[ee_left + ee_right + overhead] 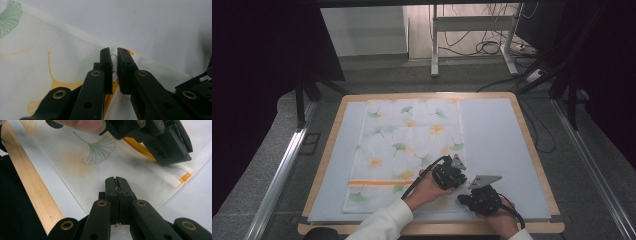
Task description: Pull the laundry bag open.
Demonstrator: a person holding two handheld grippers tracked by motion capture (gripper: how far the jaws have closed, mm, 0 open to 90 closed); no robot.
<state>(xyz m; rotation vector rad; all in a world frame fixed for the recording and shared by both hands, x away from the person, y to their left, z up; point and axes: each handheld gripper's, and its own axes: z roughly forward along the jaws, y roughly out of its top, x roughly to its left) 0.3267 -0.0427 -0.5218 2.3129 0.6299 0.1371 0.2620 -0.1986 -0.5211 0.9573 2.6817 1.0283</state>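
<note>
**Cloth pinched at two points, ready to fold**

Cotton-looking weave, white with green and yellow ginkgo leaves and an orange stripe: that is the cloth [404, 155] I have in hand, lying flat on the pale blue mat [497, 145] that covers the wooden table [532, 150]. Its near right corner is where I am working.

My left gripper [113, 68] has its jaws drawn almost together on the right-hand hem, just by the orange stripe's end; a fold of white fabric stands up in the narrow slit between the pads. My right gripper [116, 192] is clamped tight on the near edge of the cloth, close to the corner, with a thin sliver of fabric caught between the jaws. In the right gripper view the left gripper sits just beyond, pressed on the stripe.

To do this well, I judge I should lift both grips together and evenly, so the edge stays straight and the weave does not skew. The holds are shallow, so a sudden tug could slip the hem free; a slow rise first would test them.

Around the table I see grey floor [377, 75], metal rails [277, 180] on either side, a white stand [472, 37] with loose cables [492, 47] behind, and dark drapes.
</note>
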